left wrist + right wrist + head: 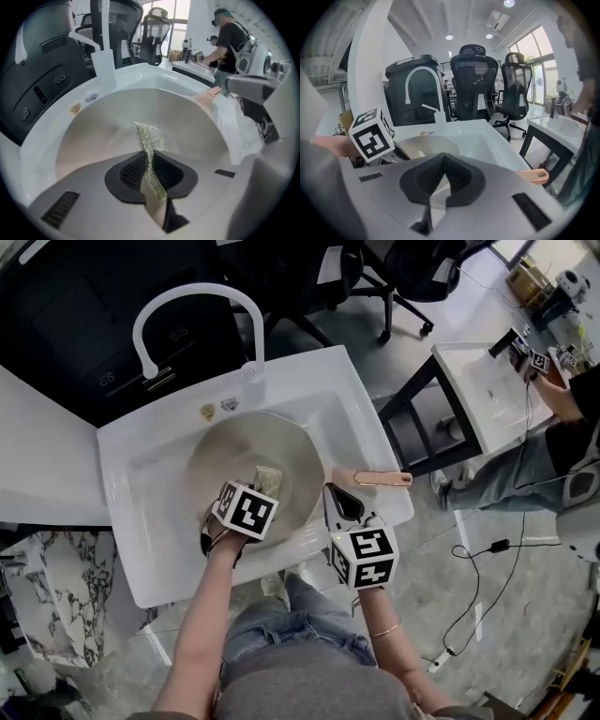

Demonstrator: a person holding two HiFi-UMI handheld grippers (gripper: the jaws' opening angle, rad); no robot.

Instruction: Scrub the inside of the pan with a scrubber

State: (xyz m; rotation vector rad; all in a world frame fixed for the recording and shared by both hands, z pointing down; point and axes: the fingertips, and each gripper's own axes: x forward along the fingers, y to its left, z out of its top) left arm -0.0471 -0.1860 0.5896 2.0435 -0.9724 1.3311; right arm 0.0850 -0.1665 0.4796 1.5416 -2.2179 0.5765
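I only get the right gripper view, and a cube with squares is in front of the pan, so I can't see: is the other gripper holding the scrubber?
Observer: Yes. The left gripper view shows the left gripper shut on a glittery scrubber, pinched on edge.
Child: Is it in the pan?
Observer: The head view puts it over the inside of the pan. Whether it touches, I can't tell.
Child: Where's the pan sitting?
Observer: Down in the white sink, with its pink handle lying across the right rim.
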